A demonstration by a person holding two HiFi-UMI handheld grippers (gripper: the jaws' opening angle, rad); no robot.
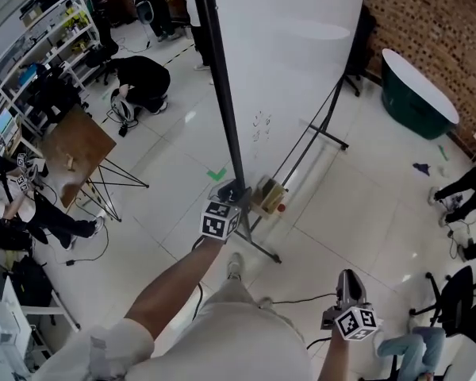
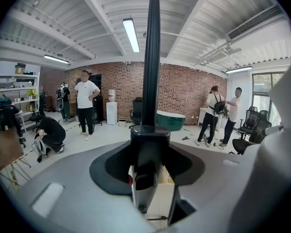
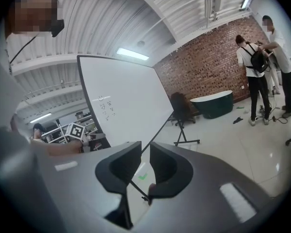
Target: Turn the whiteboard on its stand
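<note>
The whiteboard is a large white panel in a black frame on a black wheeled stand. Some small writing marks its face. My left gripper is shut on the frame's lower end. In the left gripper view the black frame post rises straight up from between the jaws of that left gripper. My right gripper hangs low at the right, away from the board, its jaws nearly together with nothing between them. The right gripper view shows the right gripper and, beyond it, the tilted whiteboard.
A small cardboard box sits by the stand's foot. A wooden board on a trestle stands at the left, beyond it a crouching person and shelves. A green tub and an office chair are on the right.
</note>
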